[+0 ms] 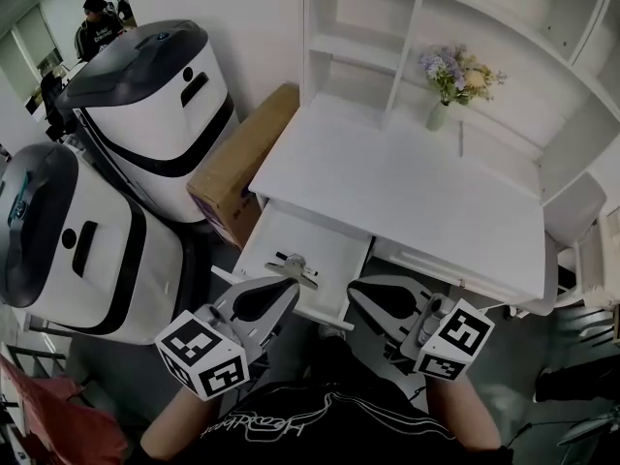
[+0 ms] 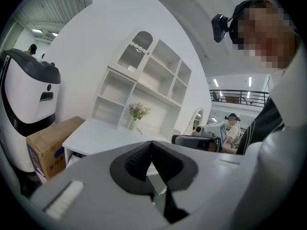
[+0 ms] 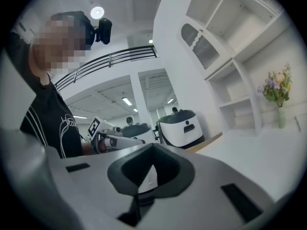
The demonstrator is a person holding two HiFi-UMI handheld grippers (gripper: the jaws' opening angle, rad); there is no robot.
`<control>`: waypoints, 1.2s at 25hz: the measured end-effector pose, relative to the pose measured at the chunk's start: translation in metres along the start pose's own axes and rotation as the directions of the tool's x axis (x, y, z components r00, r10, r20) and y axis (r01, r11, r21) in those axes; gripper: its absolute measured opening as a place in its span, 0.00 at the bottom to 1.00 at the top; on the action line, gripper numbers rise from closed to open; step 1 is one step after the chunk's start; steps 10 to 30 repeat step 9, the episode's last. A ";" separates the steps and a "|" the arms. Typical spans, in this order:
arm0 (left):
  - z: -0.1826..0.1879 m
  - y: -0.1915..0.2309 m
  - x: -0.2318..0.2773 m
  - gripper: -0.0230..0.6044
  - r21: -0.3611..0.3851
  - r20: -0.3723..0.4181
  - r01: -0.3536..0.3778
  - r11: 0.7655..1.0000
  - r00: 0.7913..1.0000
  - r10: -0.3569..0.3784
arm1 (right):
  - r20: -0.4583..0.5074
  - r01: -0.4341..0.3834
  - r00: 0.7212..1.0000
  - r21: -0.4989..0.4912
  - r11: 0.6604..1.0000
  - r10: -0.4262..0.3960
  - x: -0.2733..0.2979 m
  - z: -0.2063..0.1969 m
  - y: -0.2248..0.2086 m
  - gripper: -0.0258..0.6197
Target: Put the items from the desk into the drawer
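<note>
The white desk [image 1: 407, 177] carries only a vase of flowers [image 1: 449, 77] near its back. Its left drawer [image 1: 325, 245] stands pulled out. A thin black item [image 1: 289, 257] and a pale metal item [image 1: 296, 271] lie in it near the front edge. My left gripper [image 1: 289, 285] is shut and holds nothing, just in front of the drawer. My right gripper [image 1: 356, 289] is also shut and holds nothing, beside it to the right. In the left gripper view my left gripper [image 2: 152, 143] points level at the desk [image 2: 103, 134]. In the right gripper view my right gripper [image 3: 153, 146] points toward the left gripper's marker cube [image 3: 94, 126].
Two large white and black machines [image 1: 155, 105] [image 1: 68, 245] stand left of the desk, with a cardboard box [image 1: 237, 168] leaning between them and the desk. White shelves [image 1: 387, 27] rise behind the desktop. A white chair [image 1: 573, 216] is at the right.
</note>
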State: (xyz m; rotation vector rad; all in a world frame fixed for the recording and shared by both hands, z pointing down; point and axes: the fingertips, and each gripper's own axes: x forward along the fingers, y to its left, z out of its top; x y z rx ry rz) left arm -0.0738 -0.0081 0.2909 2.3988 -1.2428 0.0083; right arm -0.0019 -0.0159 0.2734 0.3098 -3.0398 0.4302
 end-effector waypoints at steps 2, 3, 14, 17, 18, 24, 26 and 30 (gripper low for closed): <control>-0.001 0.004 0.001 0.05 -0.008 -0.002 -0.005 1.000 1.000 0.005 | -0.003 -0.004 1.000 0.010 1.000 0.004 0.003 -0.003 -0.002 0.05; -0.002 0.006 0.002 0.05 -0.010 -0.003 -0.005 1.000 1.000 0.005 | -0.005 -0.005 1.000 0.015 1.000 0.005 0.004 -0.005 -0.003 0.05; -0.003 0.012 0.011 0.05 -0.017 -0.013 0.004 1.000 1.000 -0.004 | -0.026 -0.007 1.000 0.023 1.000 0.007 0.010 -0.011 -0.011 0.05; -0.003 0.012 0.011 0.05 -0.017 -0.013 0.004 1.000 1.000 -0.004 | -0.026 -0.007 1.000 0.023 1.000 0.007 0.010 -0.011 -0.011 0.05; -0.003 0.012 0.011 0.05 -0.017 -0.013 0.004 1.000 1.000 -0.004 | -0.026 -0.007 1.000 0.023 1.000 0.007 0.010 -0.011 -0.011 0.05; -0.003 0.012 0.011 0.05 -0.017 -0.013 0.004 1.000 1.000 -0.004 | -0.026 -0.007 1.000 0.023 1.000 0.007 0.010 -0.011 -0.011 0.05; -0.003 0.012 0.011 0.05 -0.017 -0.013 0.004 1.000 1.000 -0.004 | -0.026 -0.007 1.000 0.023 1.000 0.007 0.010 -0.011 -0.011 0.05; -0.003 0.012 0.011 0.05 -0.017 -0.013 0.004 1.000 1.000 -0.004 | -0.026 -0.007 1.000 0.023 1.000 0.007 0.010 -0.011 -0.011 0.05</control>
